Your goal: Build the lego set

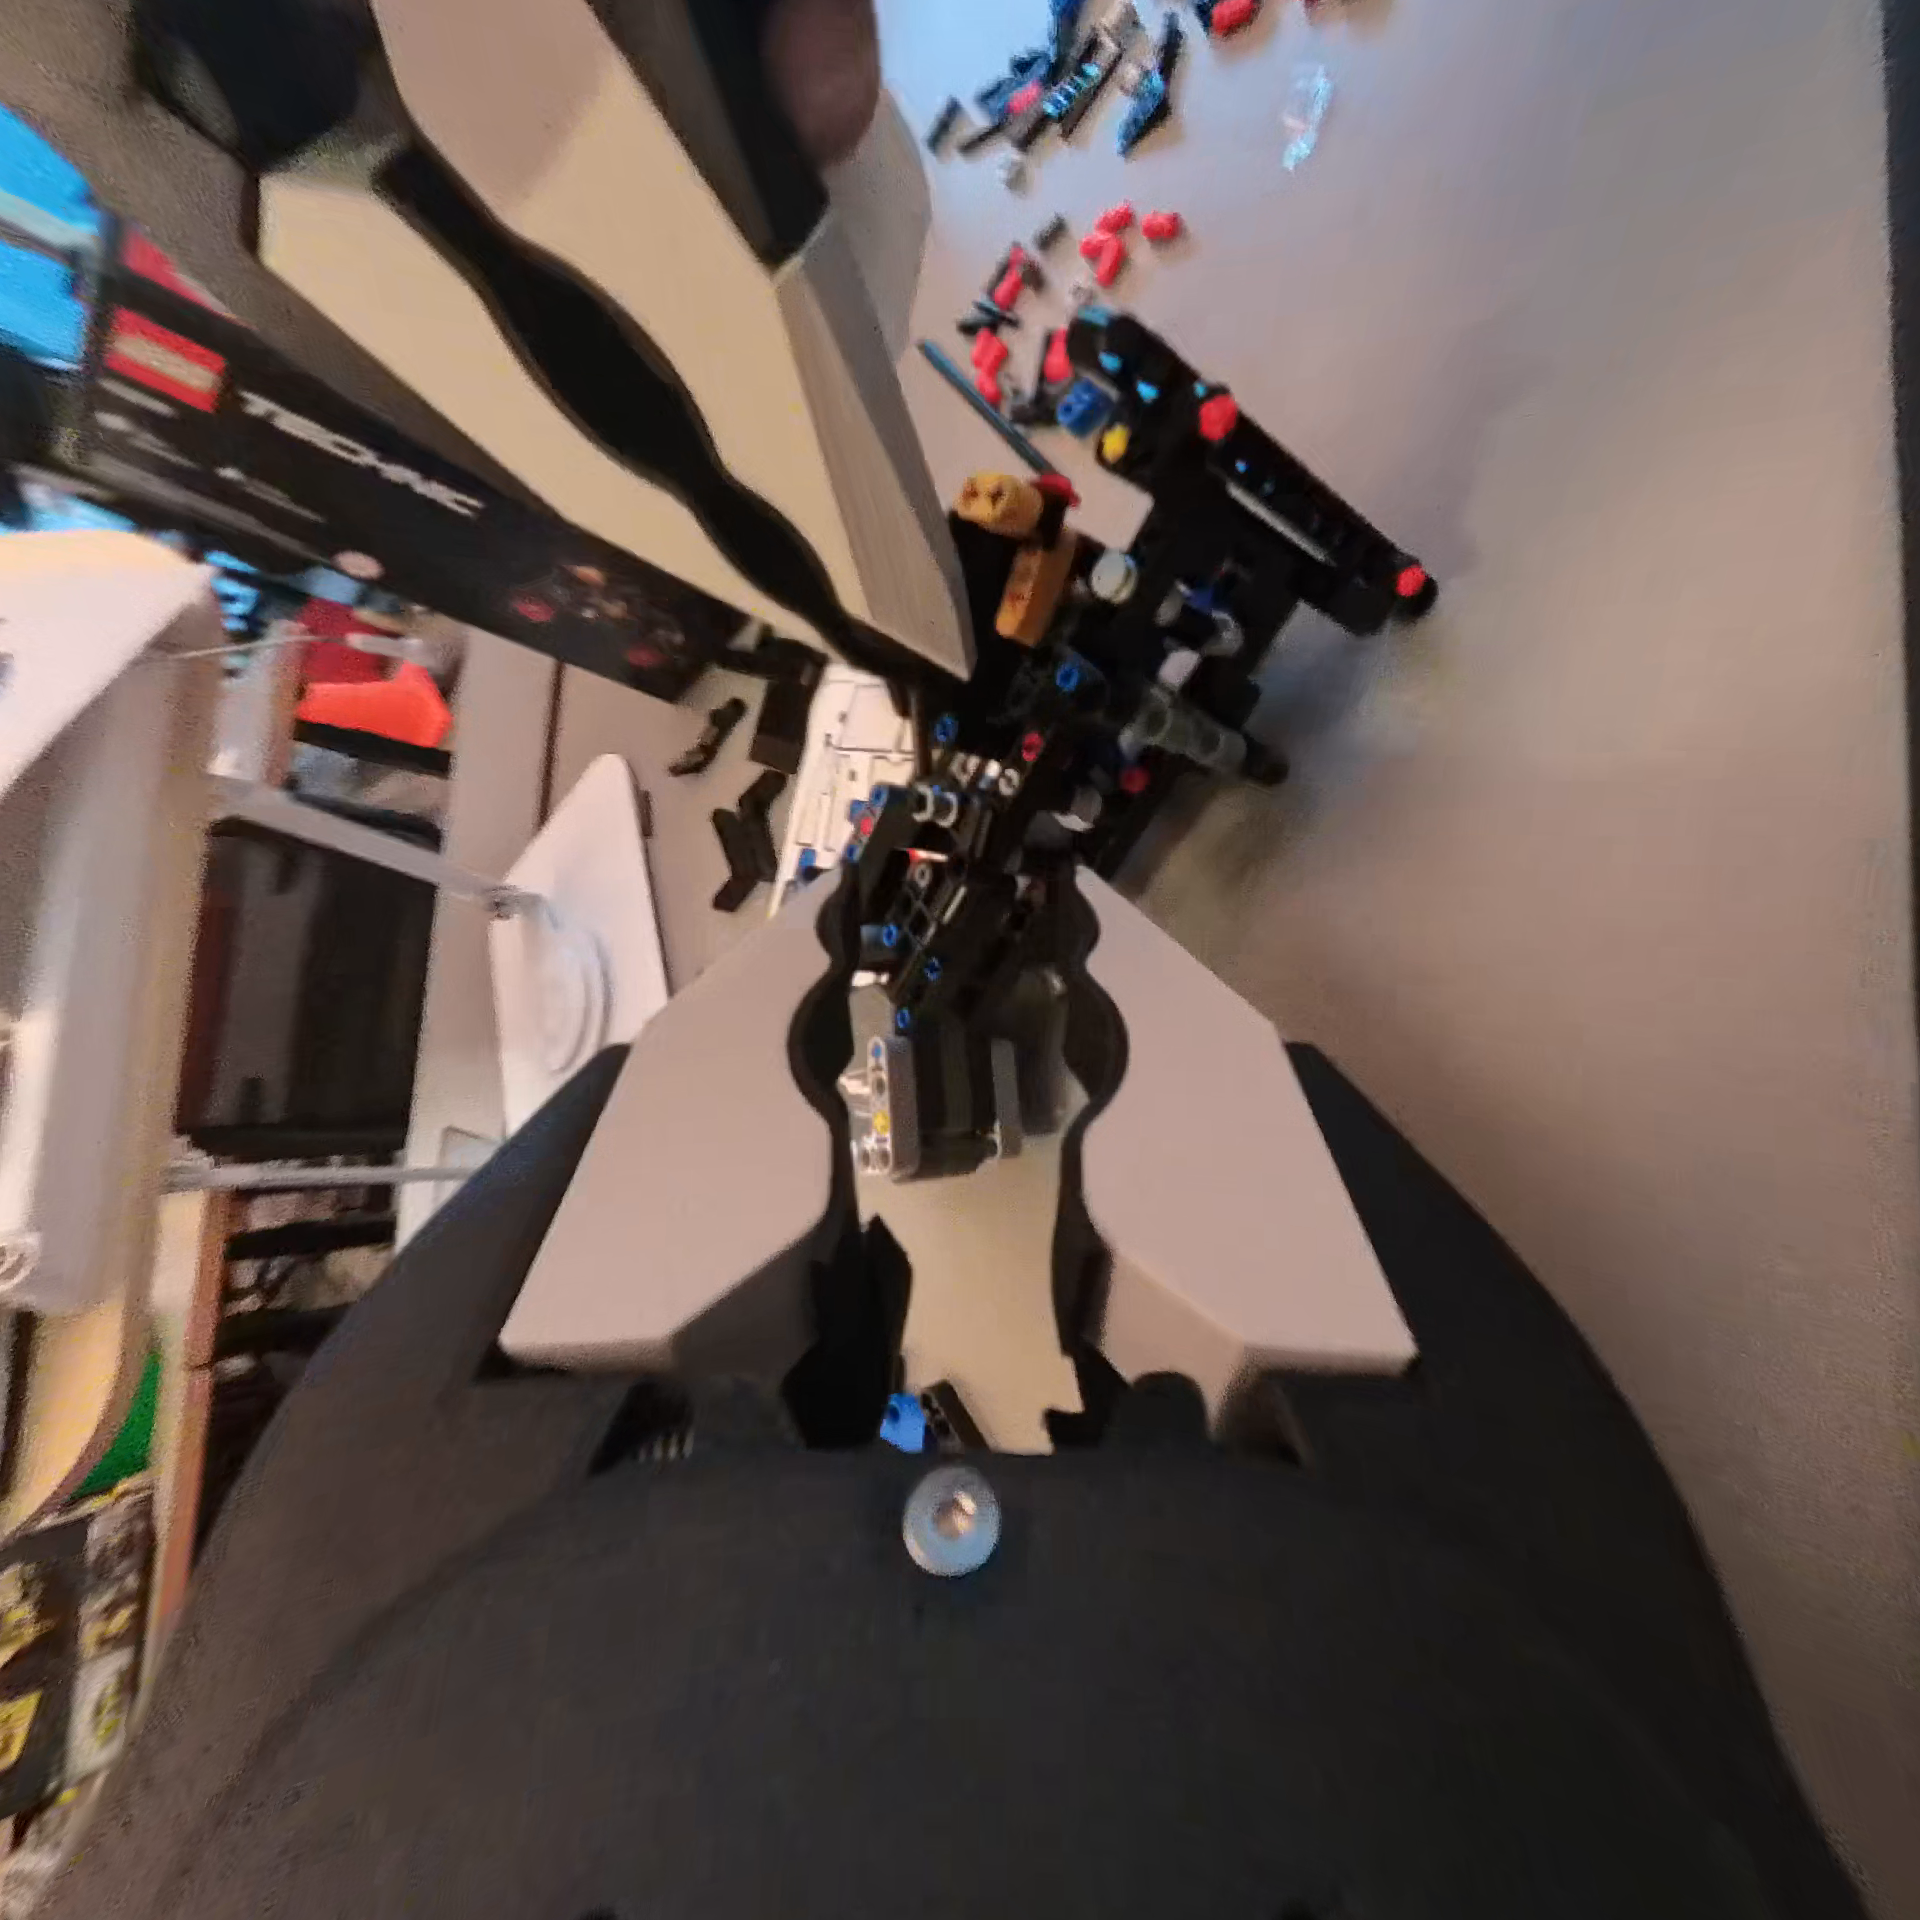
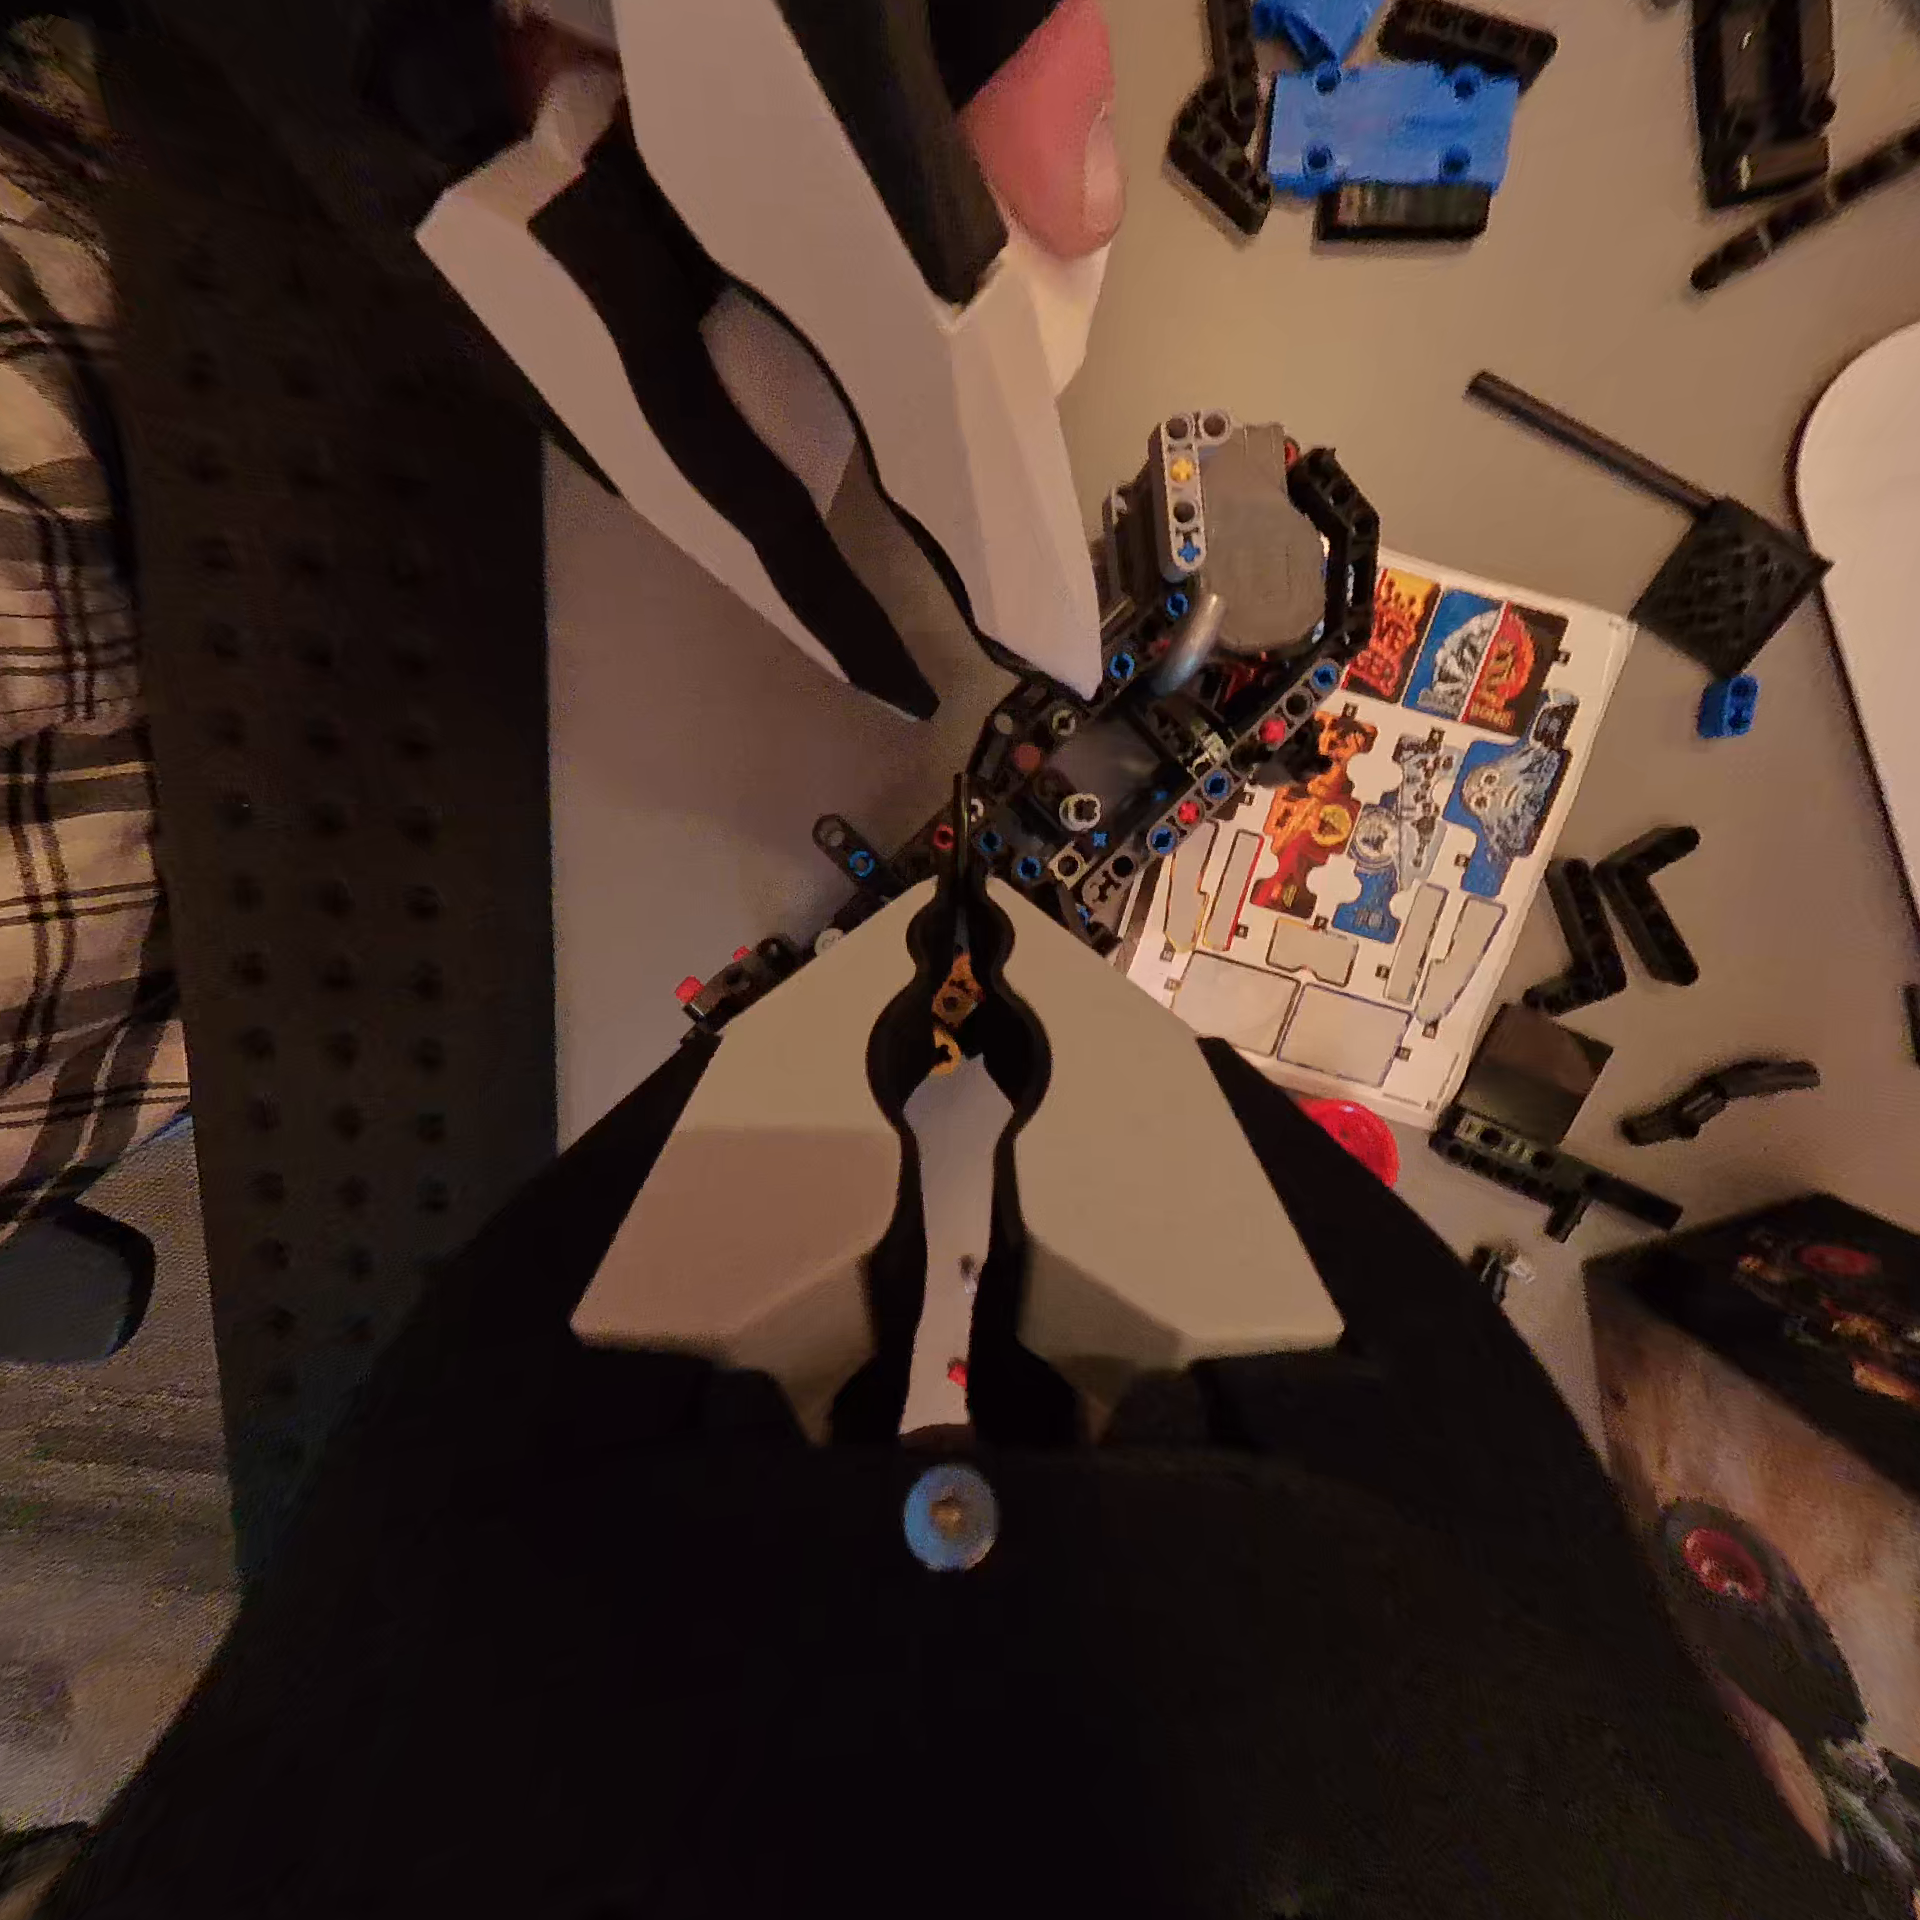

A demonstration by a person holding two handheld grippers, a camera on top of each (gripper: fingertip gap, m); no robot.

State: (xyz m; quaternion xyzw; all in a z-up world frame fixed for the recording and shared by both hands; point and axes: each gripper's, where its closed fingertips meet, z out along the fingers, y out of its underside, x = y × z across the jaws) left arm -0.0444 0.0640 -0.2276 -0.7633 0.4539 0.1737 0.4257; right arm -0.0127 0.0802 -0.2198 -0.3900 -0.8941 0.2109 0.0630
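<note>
Left gripper (image 1: 951,914) clamps black chassis (image 1: 966,862) | right gripper (image 2: 961,914) pinches tan piece (image 2: 956,1003)

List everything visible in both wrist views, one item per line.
Partly built model: one, black with grey block, between both grippers.
Tan piece: one, in right gripper's tips.
Sticker sheet: one, multicoloured, under model's edge.
Loose pieces: many, red, black, blue, scattered on table.
Blue panel: one, far table.
Set box: one, black, table edge.
Table: grey.
Left gripper: shut on model.
Right gripper: shut on tan piece.
</note>
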